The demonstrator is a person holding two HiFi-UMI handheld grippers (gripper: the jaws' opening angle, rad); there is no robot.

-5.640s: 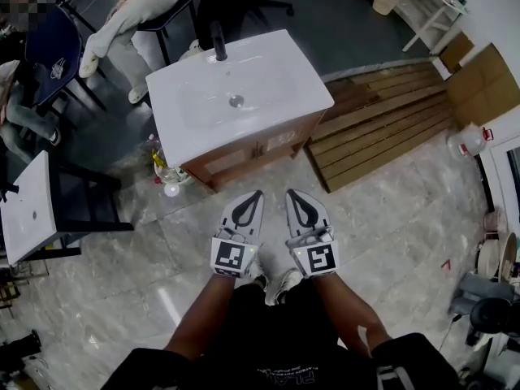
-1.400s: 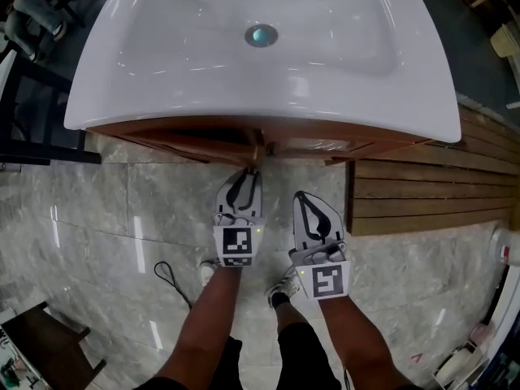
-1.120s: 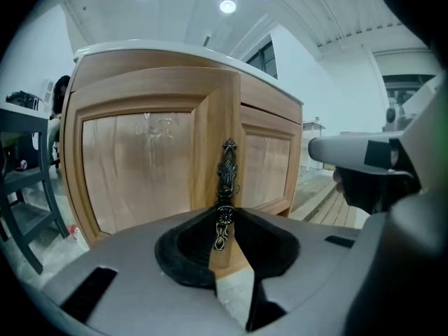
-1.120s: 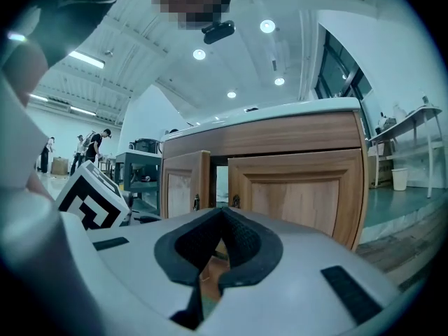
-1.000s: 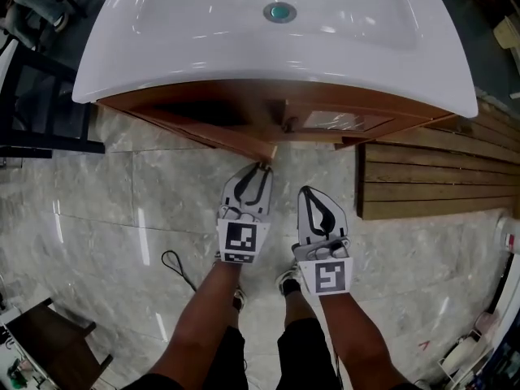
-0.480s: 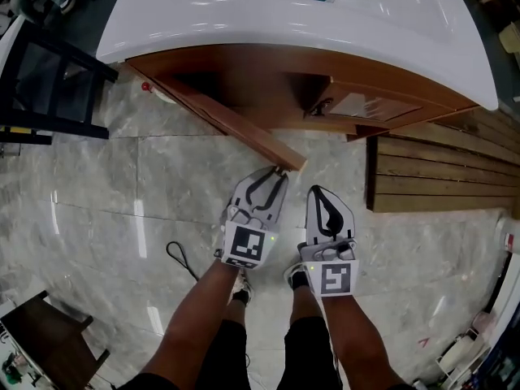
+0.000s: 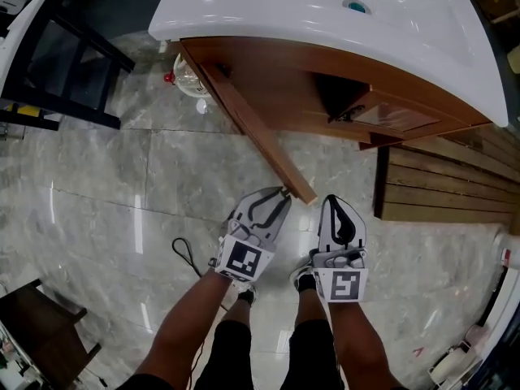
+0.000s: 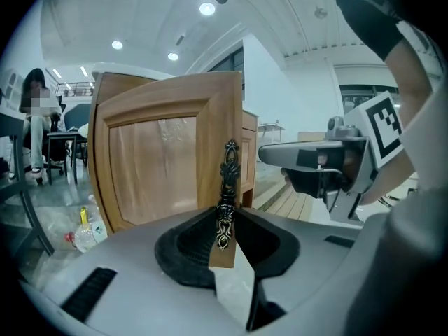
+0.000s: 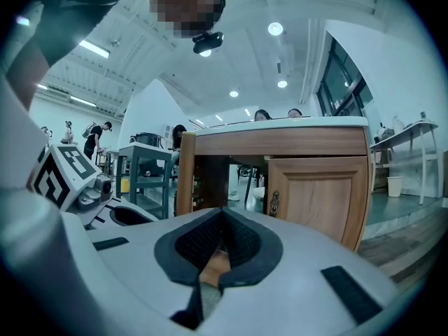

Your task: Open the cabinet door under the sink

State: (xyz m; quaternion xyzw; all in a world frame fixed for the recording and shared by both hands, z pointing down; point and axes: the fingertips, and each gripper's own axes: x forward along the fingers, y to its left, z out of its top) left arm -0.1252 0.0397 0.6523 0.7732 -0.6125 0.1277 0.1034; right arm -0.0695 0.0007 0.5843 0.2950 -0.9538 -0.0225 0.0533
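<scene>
Left gripper view is showing my left gripper (image 8: 225,221) clenching the dark ornate handle (image 8: 228,173) between its pads, at the free edge of the left cabinet door (image 8: 161,166). Beside it, my right gripper (image 9: 221,219) is hanging with its jaws pressed together, holding nothing. In the head view, that door is standing swung well out from the cabinet (image 7: 284,80), under the white sink (image 7: 268,15). The right door (image 9: 318,194) is sitting closed.
</scene>
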